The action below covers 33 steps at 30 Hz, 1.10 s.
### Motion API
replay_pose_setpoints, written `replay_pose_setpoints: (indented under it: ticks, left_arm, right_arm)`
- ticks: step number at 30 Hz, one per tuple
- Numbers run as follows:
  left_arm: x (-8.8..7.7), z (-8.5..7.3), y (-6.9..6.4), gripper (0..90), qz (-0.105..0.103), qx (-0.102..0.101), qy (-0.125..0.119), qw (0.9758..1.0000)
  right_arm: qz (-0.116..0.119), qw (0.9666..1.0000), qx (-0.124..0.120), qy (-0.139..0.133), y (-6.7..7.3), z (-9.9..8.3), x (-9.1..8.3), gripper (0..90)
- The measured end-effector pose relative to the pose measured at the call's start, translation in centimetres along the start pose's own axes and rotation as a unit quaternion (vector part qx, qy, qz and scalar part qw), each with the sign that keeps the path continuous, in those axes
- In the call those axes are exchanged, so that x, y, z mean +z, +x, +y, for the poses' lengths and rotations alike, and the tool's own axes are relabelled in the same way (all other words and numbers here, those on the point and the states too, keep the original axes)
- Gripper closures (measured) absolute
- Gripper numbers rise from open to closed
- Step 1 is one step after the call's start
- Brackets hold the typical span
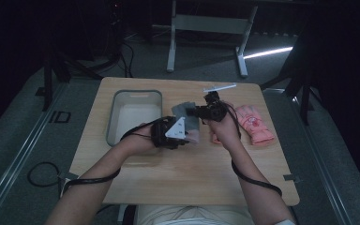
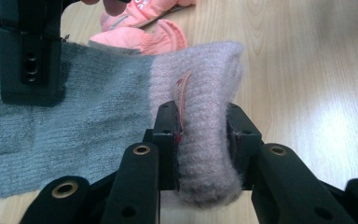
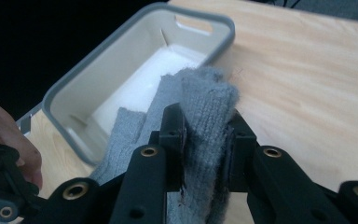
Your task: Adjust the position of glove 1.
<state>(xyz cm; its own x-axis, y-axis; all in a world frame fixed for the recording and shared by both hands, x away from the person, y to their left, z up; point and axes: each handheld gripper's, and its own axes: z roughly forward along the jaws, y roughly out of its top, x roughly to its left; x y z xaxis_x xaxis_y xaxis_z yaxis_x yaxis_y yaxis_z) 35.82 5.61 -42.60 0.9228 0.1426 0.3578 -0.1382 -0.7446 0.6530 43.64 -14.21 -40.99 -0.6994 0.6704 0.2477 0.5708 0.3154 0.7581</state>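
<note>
**Glove held between both tongs, bin off the left side**

Left tongs [image 2: 200, 140] clamp the pink cuff of the glove [image 2: 121, 107]; right tongs [image 3: 205, 140] clamp its grey finger end. The glove's long axis runs from one tongs to the other, off the bench [image 1: 192, 173]. Bin [image 1: 117, 101] sits just beyond the left tongs, so the left hand is nearer. Pink gloves [image 1: 255, 124] lie just right of the right tongs.
</note>
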Motion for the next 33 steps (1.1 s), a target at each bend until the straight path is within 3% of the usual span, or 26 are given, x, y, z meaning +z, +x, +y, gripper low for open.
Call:
replay_pose_setpoints:
  ticks: [8, 11, 19, 23, 28, 33]
  left_arm:
    - [-2.4, -2.0, 1.8, 69.8, 0.009, 0.024, 0.006, 0.9996]
    - [-3.3, -2.9, 2.4, 69.9, 0.005, 0.02, 0.009, 0.9998]
    - [-5.2, -6.0, 3.3, 69.8, 0.02, 0.016, 0.036, 0.999]
    - [-6.2, -7.9, 3.8, 69.8, 0.014, 0.006, 0.049, 0.9987]
    - [-6.8, -10.5, 4.3, 69.1, 0.004, 0.007, 0.066, 0.9978]
    - [-5.8, -12.7, 4.6, 69.2, -0.011, 0.015, 0.077, 0.9969]
  right_arm:
    - [0.009, 0.9997, -0.021, -0.002, 1.7, 3.2, 2.0, 73.9]
    - [0.012, 0.9996, -0.027, -0.001, 2.5, 4.0, 3.0, 73.9]
    - [0.029, 0.9989, -0.035, 0.009, 4.4, 5.9, 6.5, 73.9]
    - [0.036, 0.9985, -0.037, 0.017, 5.5, 6.7, 8.5, 73.9]
    - [0.045, 0.9981, -0.032, 0.029, 6.4, 7.0, 11.2, 73.9]
    - [0.037, 0.9975, -0.034, 0.05, 6.7, 6.5, 13.6, 74.0]
